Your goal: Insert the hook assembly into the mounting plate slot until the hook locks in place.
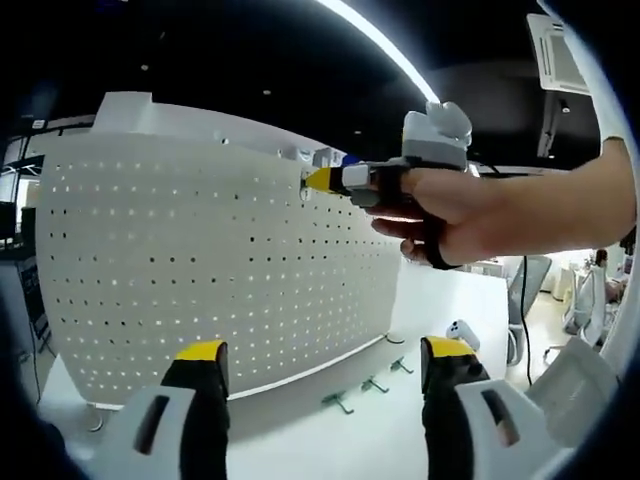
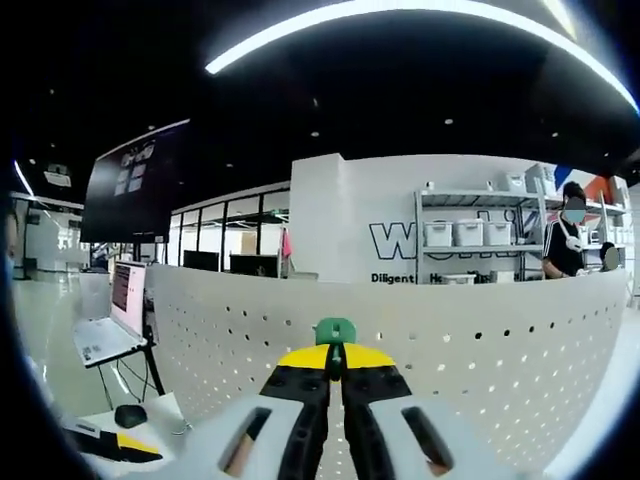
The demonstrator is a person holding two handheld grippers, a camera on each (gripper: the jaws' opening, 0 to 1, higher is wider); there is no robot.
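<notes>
The mounting plate is a white pegboard (image 1: pixel 200 260) that stands upright on a white table (image 1: pixel 380 440). My left gripper (image 1: pixel 325 352) is open in front of its lower part, with nothing between the yellow-tipped jaws. A hand holds my right gripper (image 1: pixel 322 180), whose yellow tip touches the board near the upper right edge. In the right gripper view, the right gripper (image 2: pixel 335 355) is shut on a green hook (image 2: pixel 335 330), pressed close to the pegboard (image 2: pixel 480 350) just below its top edge. Whether the hook sits in a slot is hidden by the jaws.
Three loose green hooks (image 1: pixel 338 402) (image 1: pixel 375 384) (image 1: pixel 402 366) lie on the table at the board's foot. A small white object (image 1: pixel 462 332) rests further right. Beyond the board stand a laptop (image 2: pixel 110 320) with a mouse (image 2: pixel 130 415), shelves with bins (image 2: pixel 470 235) and a person (image 2: pixel 570 235).
</notes>
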